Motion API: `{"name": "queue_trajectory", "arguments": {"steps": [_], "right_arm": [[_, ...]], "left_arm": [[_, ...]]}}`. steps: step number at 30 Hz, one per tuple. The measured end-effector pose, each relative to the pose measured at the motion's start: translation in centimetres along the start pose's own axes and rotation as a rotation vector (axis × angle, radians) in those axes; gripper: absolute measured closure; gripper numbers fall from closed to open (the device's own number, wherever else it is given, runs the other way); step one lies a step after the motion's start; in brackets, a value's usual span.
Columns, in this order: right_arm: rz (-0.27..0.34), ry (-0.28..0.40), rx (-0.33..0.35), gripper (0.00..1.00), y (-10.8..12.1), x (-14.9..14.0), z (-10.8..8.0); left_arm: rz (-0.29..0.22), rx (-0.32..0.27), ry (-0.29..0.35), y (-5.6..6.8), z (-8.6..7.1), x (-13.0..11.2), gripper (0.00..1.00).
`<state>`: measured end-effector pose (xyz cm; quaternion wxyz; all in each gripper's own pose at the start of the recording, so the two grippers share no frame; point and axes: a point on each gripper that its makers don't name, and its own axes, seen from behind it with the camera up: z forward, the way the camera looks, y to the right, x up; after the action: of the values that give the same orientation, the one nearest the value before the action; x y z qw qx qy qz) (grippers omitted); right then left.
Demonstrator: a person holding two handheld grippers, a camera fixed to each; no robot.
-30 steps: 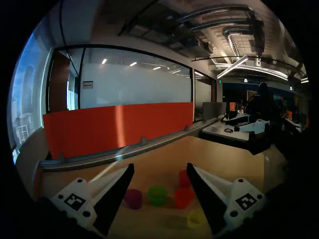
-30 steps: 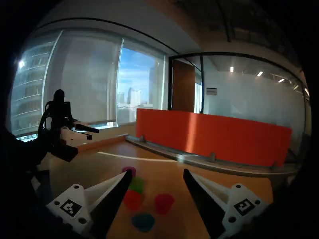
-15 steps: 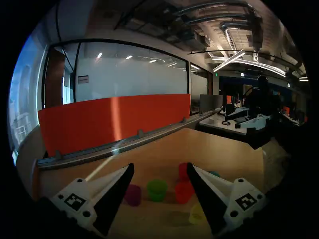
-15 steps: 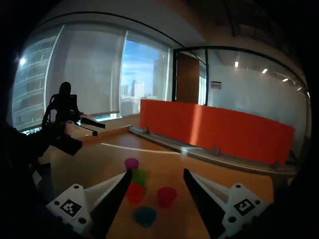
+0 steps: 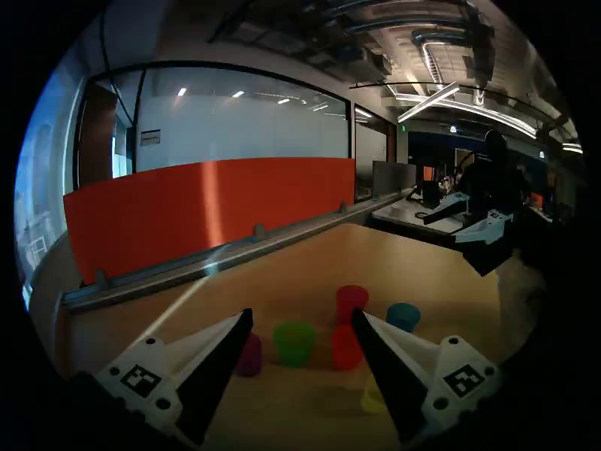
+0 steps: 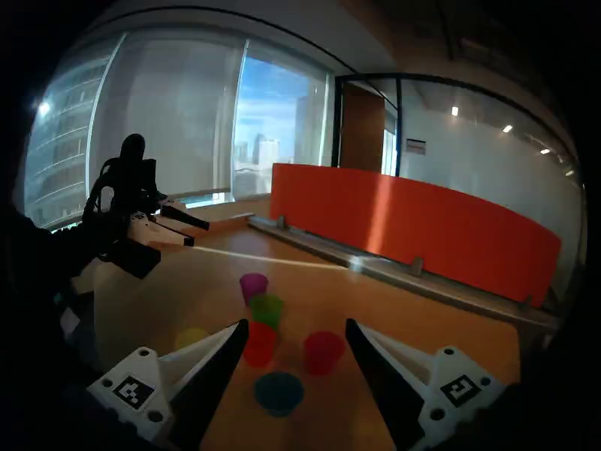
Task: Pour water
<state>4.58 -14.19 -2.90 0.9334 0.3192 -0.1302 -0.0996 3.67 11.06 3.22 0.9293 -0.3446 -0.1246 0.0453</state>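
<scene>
Several small plastic cups stand together on the wooden table (image 5: 315, 270). In the left gripper view they are purple (image 5: 250, 353), green (image 5: 294, 343), orange-red (image 5: 346, 347), crimson (image 5: 351, 298), teal (image 5: 403, 316) and yellow (image 5: 372, 398). My left gripper (image 5: 301, 310) hangs open above and before them, holding nothing. The right gripper view has the purple cup (image 6: 253, 286), green cup (image 6: 267, 310), orange-red cup (image 6: 260, 343), crimson cup (image 6: 324, 352), teal cup (image 6: 279, 392) and yellow cup (image 6: 191, 338). My right gripper (image 6: 296, 322) is open and empty over them. I cannot tell whether any cup holds water.
An orange divider panel (image 5: 210, 203) on a metal rail closes the table's far side. Tall windows (image 6: 150, 135) lie beyond the table. The other gripper, held by a dark-sleeved hand, shows at the right (image 5: 473, 225) in the left gripper view and at the left (image 6: 161, 225) in the right gripper view.
Both cameras have tipped down toward the table, so the cups sit higher in each picture. The teal cup came into the left gripper view and the yellow cup into the right one.
</scene>
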Motion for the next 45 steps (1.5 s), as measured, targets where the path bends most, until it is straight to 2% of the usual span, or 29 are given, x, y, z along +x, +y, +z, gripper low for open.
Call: {"name": "queue_trajectory", "arguments": {"steps": [11, 20, 32, 45], "right_arm": [[0.013, -0.047, -0.007, 0.0, 0.2, -3.3, 1.3], [-0.016, -0.076, -0.01, 0.01, 0.1, -5.3, 2.0], [0.0, -0.095, 0.013, 0.0, -0.9, -7.2, 2.8], [0.021, -0.14, 0.017, 0.0, -1.5, -10.8, 3.7]], "left_arm": [[-0.008, -0.02, -0.065, -0.4, 2.2, -3.8, 0.02], [0.001, -0.035, -0.113, -0.4, 4.0, -6.2, 0.02], [0.021, -0.054, -0.161, -0.1, 6.4, -8.2, 0.02], [0.025, -0.078, -0.21, 0.3, 8.3, -10.4, 0.02]]}}
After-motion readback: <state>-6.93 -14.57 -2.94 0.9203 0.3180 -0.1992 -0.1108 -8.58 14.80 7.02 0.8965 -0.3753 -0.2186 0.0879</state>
